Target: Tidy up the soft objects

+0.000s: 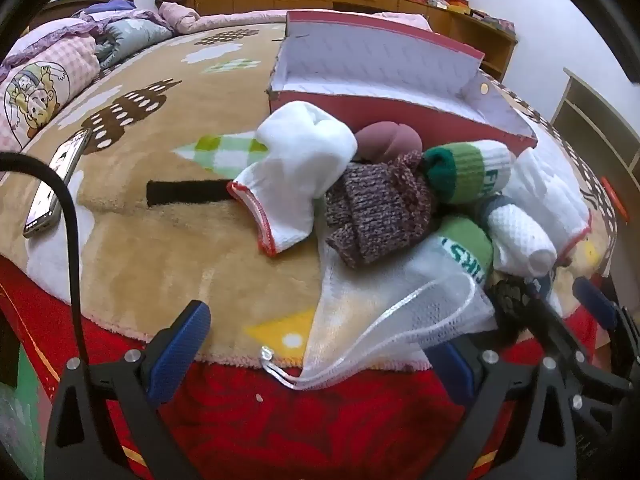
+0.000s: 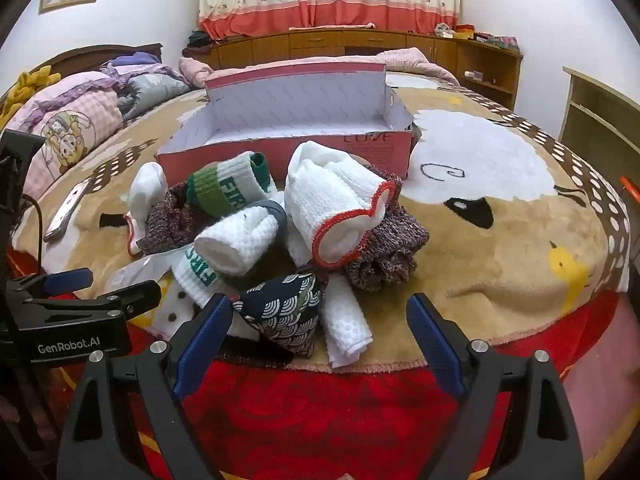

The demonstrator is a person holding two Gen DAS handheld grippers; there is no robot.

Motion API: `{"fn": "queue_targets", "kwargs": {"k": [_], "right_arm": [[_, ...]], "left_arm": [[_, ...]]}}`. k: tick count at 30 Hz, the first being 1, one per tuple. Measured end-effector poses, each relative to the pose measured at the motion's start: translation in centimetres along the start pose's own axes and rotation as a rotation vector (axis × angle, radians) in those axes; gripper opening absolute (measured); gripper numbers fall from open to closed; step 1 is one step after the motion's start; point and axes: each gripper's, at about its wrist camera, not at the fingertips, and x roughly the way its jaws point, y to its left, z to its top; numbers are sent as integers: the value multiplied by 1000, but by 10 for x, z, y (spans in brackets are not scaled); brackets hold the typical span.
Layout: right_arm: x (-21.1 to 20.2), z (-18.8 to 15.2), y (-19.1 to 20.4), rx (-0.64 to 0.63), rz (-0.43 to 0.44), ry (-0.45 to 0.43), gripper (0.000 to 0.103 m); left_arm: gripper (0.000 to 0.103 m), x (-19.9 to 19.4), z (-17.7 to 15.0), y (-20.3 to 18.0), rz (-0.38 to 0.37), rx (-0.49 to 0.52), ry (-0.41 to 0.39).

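Observation:
A pile of soft things lies on the beige blanket in front of an empty red box (image 2: 280,157). It holds a white sock with red trim (image 2: 336,200), a green-and-white sock roll (image 2: 224,192), a white waffle roll (image 2: 240,240), a brown knit piece (image 2: 392,248) and a dark patterned pouch (image 2: 288,312). My right gripper (image 2: 320,340) is open at the pile's near edge, its fingers either side of the pouch without touching it. My left gripper (image 1: 316,360) is open over the bed's edge, above a corner of a white mesh bag (image 1: 380,320).
A phone (image 1: 56,184) lies on the blanket at the left, with a black cable (image 1: 68,220) hanging near it. Folded quilts (image 2: 72,120) are heaped at the bed's far left. A red cover (image 2: 320,400) hangs below the blanket's edge. A wooden shelf (image 2: 600,120) stands at the right.

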Motion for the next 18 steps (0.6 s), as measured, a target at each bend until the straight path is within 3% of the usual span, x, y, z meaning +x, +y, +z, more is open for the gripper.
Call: {"fn": "queue_targets", "kwargs": {"k": [18], "right_arm": [[0, -1, -2, 8, 11, 13, 91]], "left_arm": [[103, -5, 0, -4, 17, 29, -6]]}}
